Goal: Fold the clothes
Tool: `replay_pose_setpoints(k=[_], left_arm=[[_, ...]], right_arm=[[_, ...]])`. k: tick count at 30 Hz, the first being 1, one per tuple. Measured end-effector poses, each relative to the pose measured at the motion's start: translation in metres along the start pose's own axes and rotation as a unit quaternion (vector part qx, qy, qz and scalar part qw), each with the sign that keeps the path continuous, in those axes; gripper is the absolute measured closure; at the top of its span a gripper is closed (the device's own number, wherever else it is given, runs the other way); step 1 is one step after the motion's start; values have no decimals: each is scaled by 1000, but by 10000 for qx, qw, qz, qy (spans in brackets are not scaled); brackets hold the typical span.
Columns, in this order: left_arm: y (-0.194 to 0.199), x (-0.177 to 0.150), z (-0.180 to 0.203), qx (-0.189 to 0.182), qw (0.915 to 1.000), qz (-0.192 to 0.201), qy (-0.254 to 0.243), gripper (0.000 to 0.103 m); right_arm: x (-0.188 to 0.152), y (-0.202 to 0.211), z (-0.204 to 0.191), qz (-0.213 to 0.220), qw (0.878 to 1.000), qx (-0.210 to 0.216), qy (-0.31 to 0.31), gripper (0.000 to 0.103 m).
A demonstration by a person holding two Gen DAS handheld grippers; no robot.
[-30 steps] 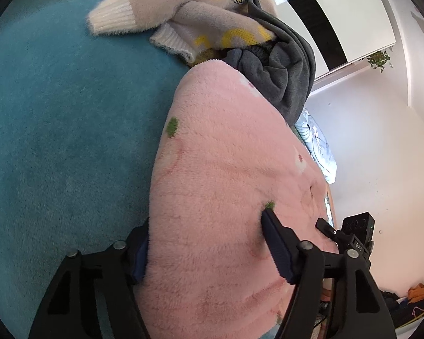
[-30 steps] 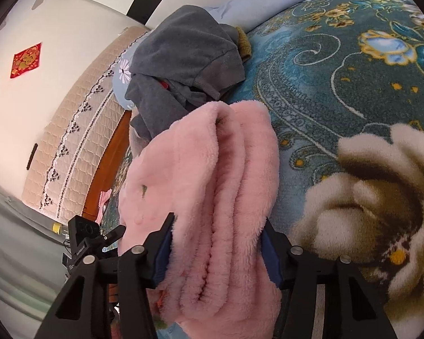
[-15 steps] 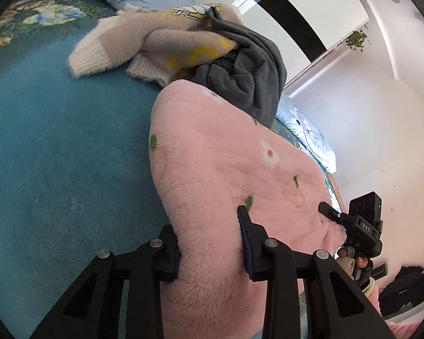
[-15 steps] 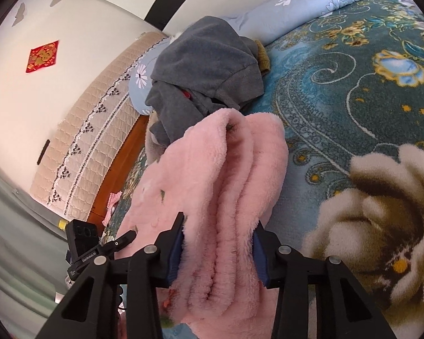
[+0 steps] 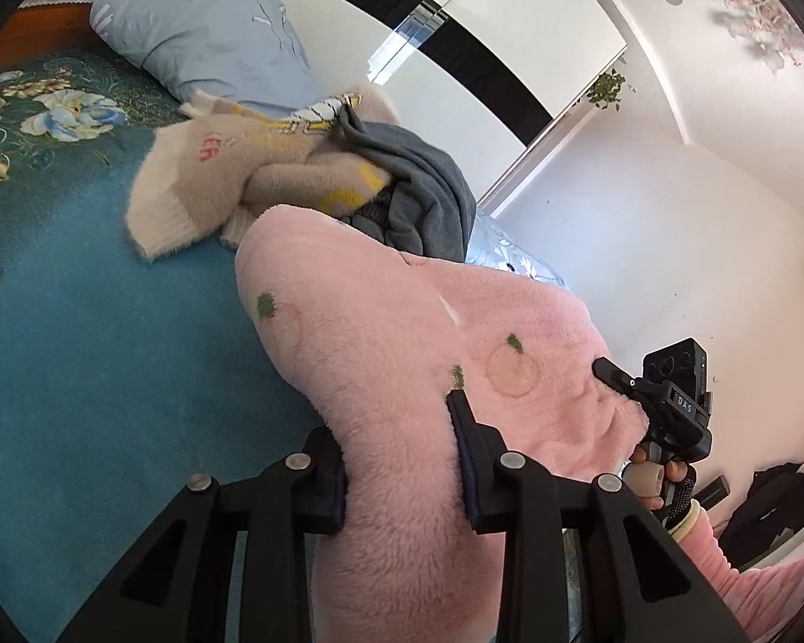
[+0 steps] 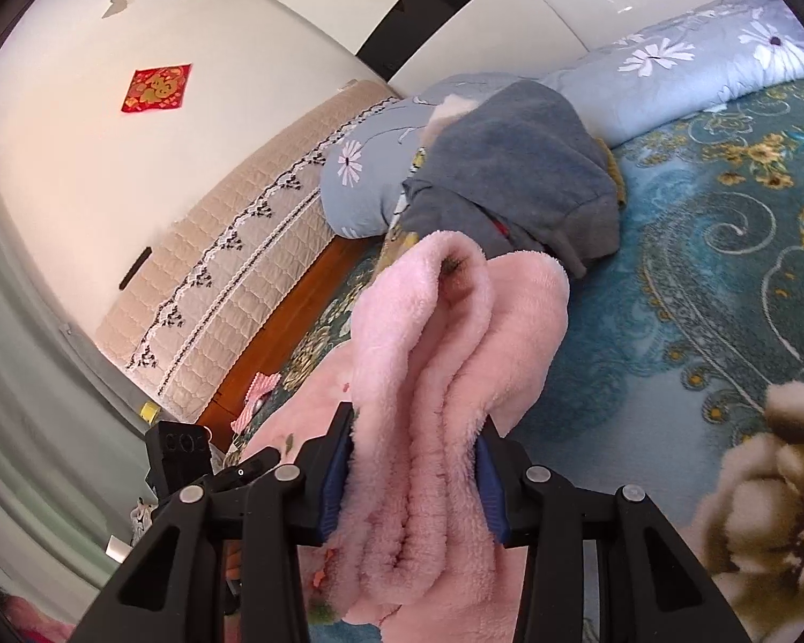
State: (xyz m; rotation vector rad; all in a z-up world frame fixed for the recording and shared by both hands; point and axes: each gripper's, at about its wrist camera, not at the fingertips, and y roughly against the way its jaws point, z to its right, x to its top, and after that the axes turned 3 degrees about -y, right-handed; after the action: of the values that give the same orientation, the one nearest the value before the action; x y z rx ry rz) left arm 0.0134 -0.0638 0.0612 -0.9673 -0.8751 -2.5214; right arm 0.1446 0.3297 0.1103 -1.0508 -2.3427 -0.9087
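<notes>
A folded pink fleece garment (image 5: 380, 353) with small green and peach marks hangs between both grippers above the bed. My left gripper (image 5: 399, 445) is shut on one end of it. My right gripper (image 6: 415, 461) is shut on the other end, where several thick layers (image 6: 445, 375) bunch between the blue pads. The right gripper also shows in the left wrist view (image 5: 664, 412), at the garment's far side. The left gripper shows in the right wrist view (image 6: 187, 461), low on the left.
A beige sweater (image 5: 241, 171) and a grey garment (image 5: 423, 198) lie piled at the bed's head, the grey one also showing in the right wrist view (image 6: 514, 182). Light blue floral pillows (image 6: 670, 69) and a quilted headboard (image 6: 230, 268) stand behind. A teal floral bedspread (image 6: 723, 278) covers the bed.
Both grippers have risen with the pink garment, lifting it higher off the bedspread. More of the walls, pillows and headboard has come into view. Both grips are unchanged.
</notes>
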Motion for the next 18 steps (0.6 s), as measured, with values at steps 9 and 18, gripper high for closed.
replay_pose_setpoints(k=[9,18], left_arm=[[104,47,-70,640,9933,949,-171,70],[207,71,-173,1979,9579,2050,337,70]], right_arm=[[41,-114,-107,-439,9945,299,906,59],[50,-305,-197,-1202,9784,1056,1307,59]])
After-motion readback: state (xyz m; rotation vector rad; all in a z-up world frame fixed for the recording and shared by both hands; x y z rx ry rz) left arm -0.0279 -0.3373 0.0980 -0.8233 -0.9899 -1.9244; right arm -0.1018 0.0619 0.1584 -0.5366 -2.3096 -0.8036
